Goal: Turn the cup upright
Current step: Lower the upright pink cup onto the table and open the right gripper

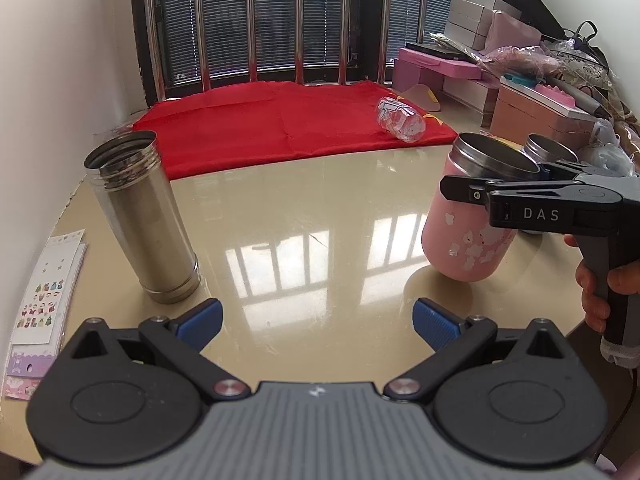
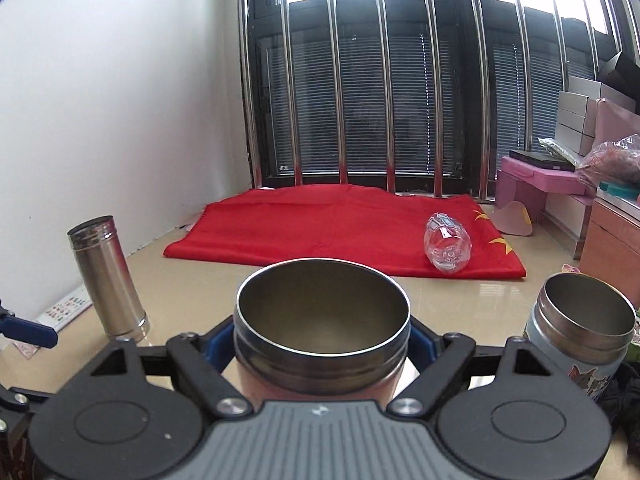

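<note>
**Pink cup clamped in right gripper, mouth up, slightly tilted**

Right gripper: blue pads closed on the neck of the pink cup, one pad on each side just under the steel rim. In the left wrist view the cup leans a little, mouth facing up and toward the window; its base sits at or just above the table, and contact cannot be told for sure. The right wrist view looks straight down into its empty steel interior.

Left gripper: fingers spread wide apart, holding nothing, hovering over the glossy beige tabletop in front of the cups.

Other items:
- Steel flask, upright, open threaded mouth, on the left side of the table, well apart from the pink cup.
- Second cup, light blue with stickers and a steel rim, upright, just to the right of the pink cup.
- Sticker sheets lying flat at the left table edge, near the flask.
- Red cloth spread on the floor beyond the table, with a clear plastic bottle lying on its side on it.
</note>
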